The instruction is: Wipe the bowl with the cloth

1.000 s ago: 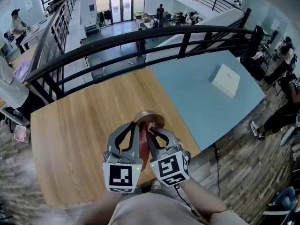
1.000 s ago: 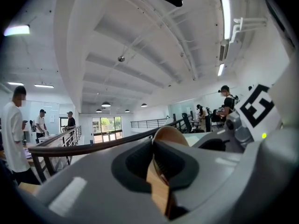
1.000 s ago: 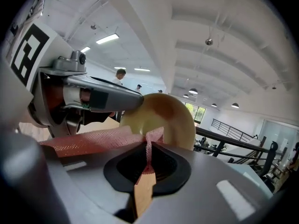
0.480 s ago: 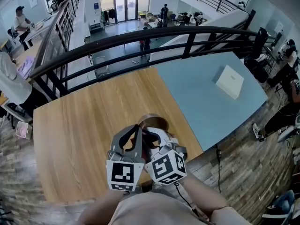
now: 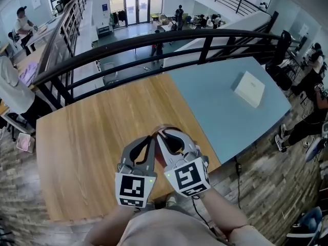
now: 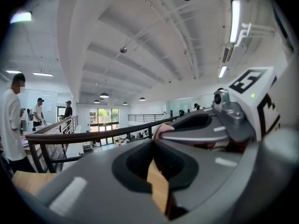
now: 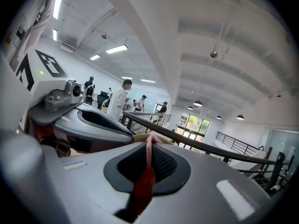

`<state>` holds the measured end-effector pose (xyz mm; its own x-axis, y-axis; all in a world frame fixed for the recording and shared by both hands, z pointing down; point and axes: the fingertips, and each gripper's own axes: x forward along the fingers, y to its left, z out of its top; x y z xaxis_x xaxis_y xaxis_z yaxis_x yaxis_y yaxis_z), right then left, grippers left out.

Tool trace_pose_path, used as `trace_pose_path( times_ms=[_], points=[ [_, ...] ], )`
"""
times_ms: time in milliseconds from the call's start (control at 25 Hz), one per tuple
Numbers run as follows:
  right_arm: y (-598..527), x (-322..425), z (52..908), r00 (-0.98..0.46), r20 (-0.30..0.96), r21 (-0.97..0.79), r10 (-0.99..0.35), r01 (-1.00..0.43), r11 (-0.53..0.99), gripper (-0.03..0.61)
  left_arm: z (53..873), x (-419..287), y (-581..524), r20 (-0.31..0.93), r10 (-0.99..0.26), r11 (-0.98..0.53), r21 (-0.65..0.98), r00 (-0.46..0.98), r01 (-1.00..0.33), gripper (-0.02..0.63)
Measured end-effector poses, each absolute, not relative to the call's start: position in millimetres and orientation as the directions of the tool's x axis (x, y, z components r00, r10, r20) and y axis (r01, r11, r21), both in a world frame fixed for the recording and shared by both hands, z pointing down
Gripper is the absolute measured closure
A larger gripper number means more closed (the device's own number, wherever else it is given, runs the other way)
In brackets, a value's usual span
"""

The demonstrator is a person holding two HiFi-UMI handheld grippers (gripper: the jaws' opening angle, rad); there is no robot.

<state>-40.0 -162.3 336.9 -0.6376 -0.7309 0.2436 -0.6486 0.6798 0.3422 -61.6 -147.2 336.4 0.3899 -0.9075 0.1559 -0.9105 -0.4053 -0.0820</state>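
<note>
Right gripper view shows the right gripper (image 7: 148,141) clamped on the red cloth (image 7: 144,186); the left gripper (image 6: 154,141) pinches the bowl (image 6: 159,190) rim over the wooden table (image 5: 92,152). Wiping appears under way; the remaining extent is unclear.

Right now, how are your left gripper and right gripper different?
The left gripper is shut on the tan bowl; the right gripper is shut on the red cloth. The left gripper's marker cube sits square in the head view; the right gripper's sits tilted. Both are shut, tips close together.
</note>
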Motion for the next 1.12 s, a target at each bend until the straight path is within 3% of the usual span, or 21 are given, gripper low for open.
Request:
trace_pose_path(
  times_ms=[480,1120],
  points=[
    [-161,10,354,-0.505,0.304,0.368,-0.808,-0.719,0.589,0.566,324,-60,-144,0.126,-0.911,-0.406,-0.094,0.394,-0.909,0.609],
    [-126,-32,387,-0.624,0.445,0.306,-0.642,-0.568,0.764,0.566,330,-48,-141,0.174,-0.899,-0.422,-0.104,0.401,-0.901,0.607]
  ],
)
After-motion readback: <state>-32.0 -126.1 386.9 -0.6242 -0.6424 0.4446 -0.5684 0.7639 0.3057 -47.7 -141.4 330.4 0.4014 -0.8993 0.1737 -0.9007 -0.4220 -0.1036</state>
